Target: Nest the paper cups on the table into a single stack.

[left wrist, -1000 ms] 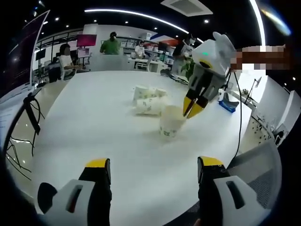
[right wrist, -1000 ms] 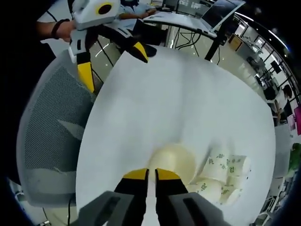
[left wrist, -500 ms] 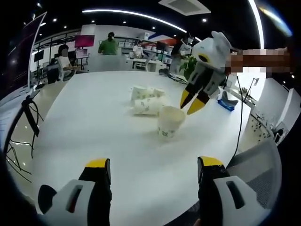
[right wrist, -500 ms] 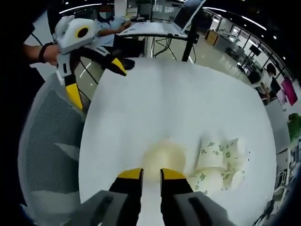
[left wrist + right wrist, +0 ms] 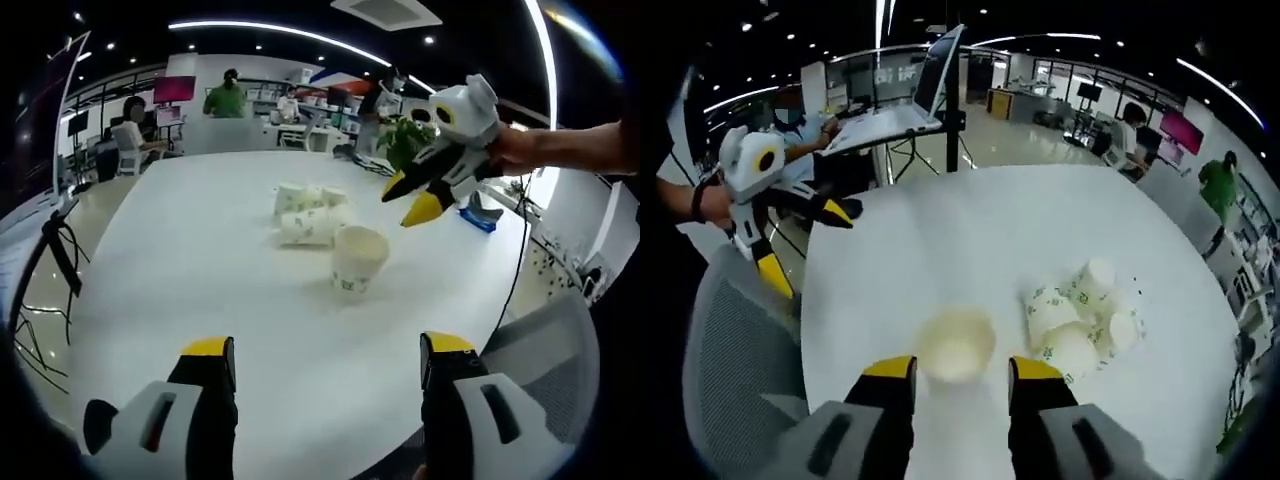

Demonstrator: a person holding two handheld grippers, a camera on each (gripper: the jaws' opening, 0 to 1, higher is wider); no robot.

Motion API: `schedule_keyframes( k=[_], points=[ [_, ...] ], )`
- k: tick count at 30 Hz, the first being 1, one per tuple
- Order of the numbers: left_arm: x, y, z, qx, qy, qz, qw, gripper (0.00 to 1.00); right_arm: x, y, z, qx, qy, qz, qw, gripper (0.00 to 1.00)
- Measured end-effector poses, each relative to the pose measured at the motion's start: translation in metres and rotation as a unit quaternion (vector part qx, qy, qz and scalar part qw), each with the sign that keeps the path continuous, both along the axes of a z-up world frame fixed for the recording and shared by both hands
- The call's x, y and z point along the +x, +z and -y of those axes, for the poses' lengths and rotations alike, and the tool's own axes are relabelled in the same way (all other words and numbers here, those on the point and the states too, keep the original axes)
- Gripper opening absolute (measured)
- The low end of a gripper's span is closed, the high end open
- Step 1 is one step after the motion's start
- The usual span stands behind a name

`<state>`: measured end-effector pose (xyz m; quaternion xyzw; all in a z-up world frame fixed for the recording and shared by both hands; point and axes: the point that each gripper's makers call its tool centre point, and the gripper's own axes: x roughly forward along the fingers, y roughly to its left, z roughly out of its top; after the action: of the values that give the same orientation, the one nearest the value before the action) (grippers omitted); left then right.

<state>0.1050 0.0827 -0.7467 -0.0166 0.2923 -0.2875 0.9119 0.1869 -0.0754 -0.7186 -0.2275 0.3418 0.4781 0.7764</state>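
- My right gripper (image 5: 962, 375) hangs above the white table (image 5: 980, 220), jaws apart and gripping nothing; the upright paper cup (image 5: 956, 345) stands on the table just beyond its tips.
- My left gripper (image 5: 328, 355) is wide open too, empty, low over the near edge of the table.
- The pile of tipped cups (image 5: 308, 213) lies just beside the upright cup (several, lying on their sides, touching one another).
- A grey mesh chair (image 5: 735, 370) sits at the table edge.

Upright cup (image 5: 355, 259) on white table (image 5: 180, 260), lying cups (image 5: 308, 212) behind; right gripper (image 5: 408, 197) above, jaws apart
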Motion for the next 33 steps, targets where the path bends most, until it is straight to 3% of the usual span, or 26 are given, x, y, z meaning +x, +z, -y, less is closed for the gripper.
schedule_keyframes(
  k=[4,8,13,19,33],
  points=[
    [0.002,0.0,0.0,0.001,-0.003,0.001,1.0,0.74,-0.005,0.005,0.007,0.029,-0.043,-0.001,0.9986,0.41],
    [0.004,0.0,0.001,0.003,-0.006,0.002,1.0,0.74,-0.001,0.006,0.019,0.046,-0.077,0.017,0.9959,0.46],
    [0.008,0.0,0.001,0.006,-0.012,0.004,0.9999,0.74,-0.003,0.01,0.025,0.087,-0.136,0.021,0.9866,0.49],
    [0.018,0.001,-0.001,0.016,-0.023,0.008,0.9996,0.74,-0.007,0.0,0.037,0.089,-0.154,0.018,0.9839,0.52],
    [0.053,0.008,-0.003,0.038,-0.047,0.024,0.9979,0.72,-0.032,-0.002,0.051,0.101,-0.196,0.008,0.9753,0.51]
  ],
)
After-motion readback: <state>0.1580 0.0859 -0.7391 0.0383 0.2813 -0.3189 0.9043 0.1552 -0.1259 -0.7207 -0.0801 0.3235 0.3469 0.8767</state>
